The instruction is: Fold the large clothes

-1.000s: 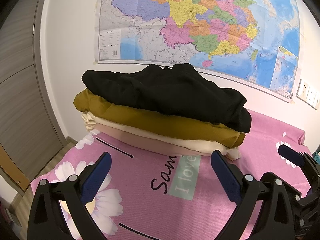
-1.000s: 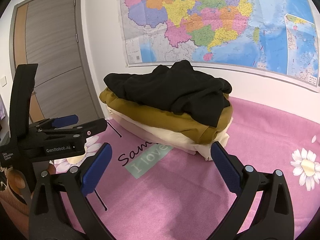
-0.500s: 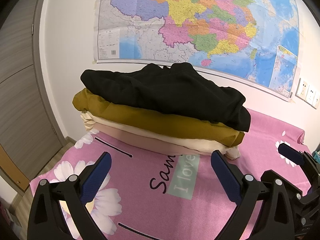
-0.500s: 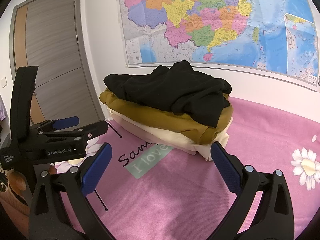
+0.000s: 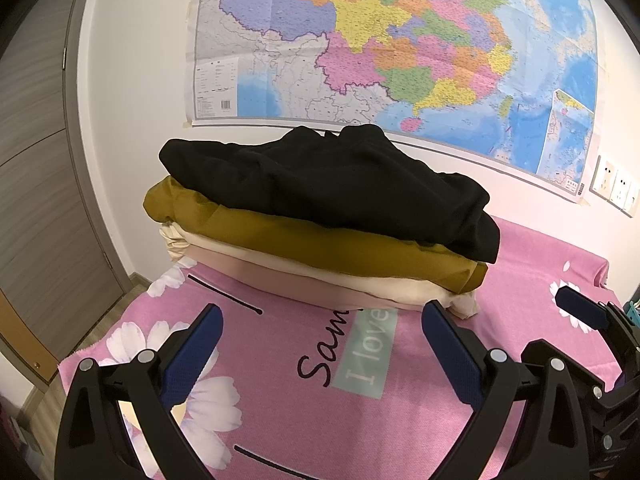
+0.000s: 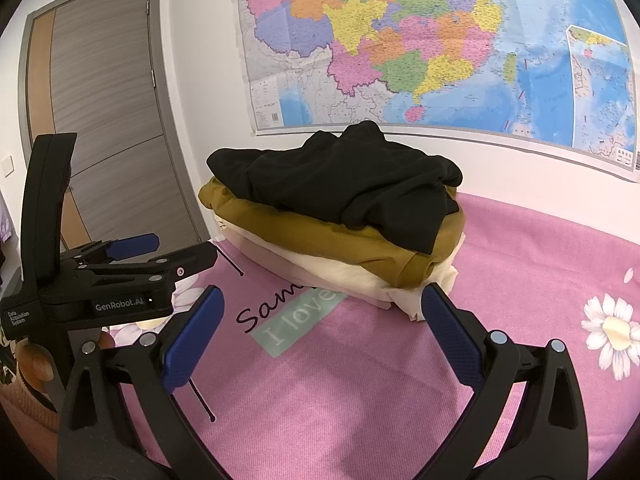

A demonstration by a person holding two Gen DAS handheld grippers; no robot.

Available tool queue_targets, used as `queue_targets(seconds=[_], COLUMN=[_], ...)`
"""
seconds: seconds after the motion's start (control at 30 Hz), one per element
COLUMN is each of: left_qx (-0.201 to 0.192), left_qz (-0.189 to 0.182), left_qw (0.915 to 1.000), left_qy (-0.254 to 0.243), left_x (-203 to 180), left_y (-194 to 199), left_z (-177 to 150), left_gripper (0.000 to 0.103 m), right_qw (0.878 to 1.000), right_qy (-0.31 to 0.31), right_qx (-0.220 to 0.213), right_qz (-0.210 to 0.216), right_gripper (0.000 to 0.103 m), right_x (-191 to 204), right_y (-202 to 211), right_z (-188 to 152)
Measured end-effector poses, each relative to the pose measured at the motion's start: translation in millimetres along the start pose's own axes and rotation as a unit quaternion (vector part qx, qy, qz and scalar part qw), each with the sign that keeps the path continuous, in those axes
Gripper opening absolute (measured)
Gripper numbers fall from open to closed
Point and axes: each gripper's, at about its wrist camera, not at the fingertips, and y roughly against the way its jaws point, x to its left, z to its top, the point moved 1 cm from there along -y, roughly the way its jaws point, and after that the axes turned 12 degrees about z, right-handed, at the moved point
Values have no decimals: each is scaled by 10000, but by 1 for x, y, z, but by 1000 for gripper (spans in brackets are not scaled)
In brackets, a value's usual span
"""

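A stack of folded clothes rests on the pink bed sheet [image 5: 280, 368] against the wall. On top lies a rumpled black garment [image 5: 328, 184] [image 6: 344, 184], under it a mustard one [image 5: 320, 240] [image 6: 320, 236], then cream [image 5: 360, 284] [image 6: 348, 276] and pale pink layers. My left gripper [image 5: 322, 336] hovers open just in front of the stack, holding nothing. My right gripper [image 6: 320, 320] is open too, short of the stack's right corner. The left gripper's body [image 6: 108, 276] shows at the left of the right wrist view.
A large colourful map [image 5: 400, 48] hangs on the white wall behind the stack. A grey door [image 6: 104, 120] stands at the left, beyond the bed's edge. Wall sockets [image 5: 616, 188] sit at the right. The sheet bears flower prints and lettering [image 6: 296, 316].
Both grippers stay open; the left one has crept slightly closer to the stack. The clothes have not moved.
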Motion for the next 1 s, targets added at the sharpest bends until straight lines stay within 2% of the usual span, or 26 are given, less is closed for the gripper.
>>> queue_targets(seconds=[1.0], left_qx=[29], left_qz=[-18], left_qw=[10000], left_qy=[1], left_x=[-3], left_y=[-2], left_z=[0], left_gripper=[96], right_qw=[10000], right_qy=[-20], right_qx=[6], right_qz=[-9], right_gripper=[97], right_x=[1], right_y=[-1], right_z=[1])
